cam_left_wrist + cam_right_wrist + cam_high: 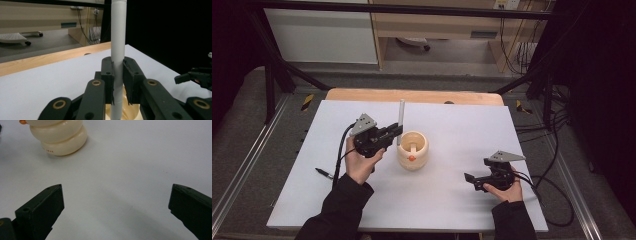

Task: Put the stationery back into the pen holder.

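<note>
left tongs (117,75): clamped on the white tube (117,45), which stands upright, pads on both sides of it, lower end just over the cream holder (412,149).
right tongs (116,207): wide open, nothing between the jaws, parked low over the bench (452,200) well right of the holder.
tube position: off the bench, held at the holder's left rim; from the high view I can't tell if the tip is inside the mouth.
risk, slip: round smooth tube, narrow pad contact; it could slide down or twist in the grip.
risk, tip-over: holder is unbraced; a sideways nudge from the tube on the rim could shove or topple it.
risk, miss: tip off-centre lands on the rim.
loose item: black pen (324,173) at the bench's left side, clear of the work.
</note>
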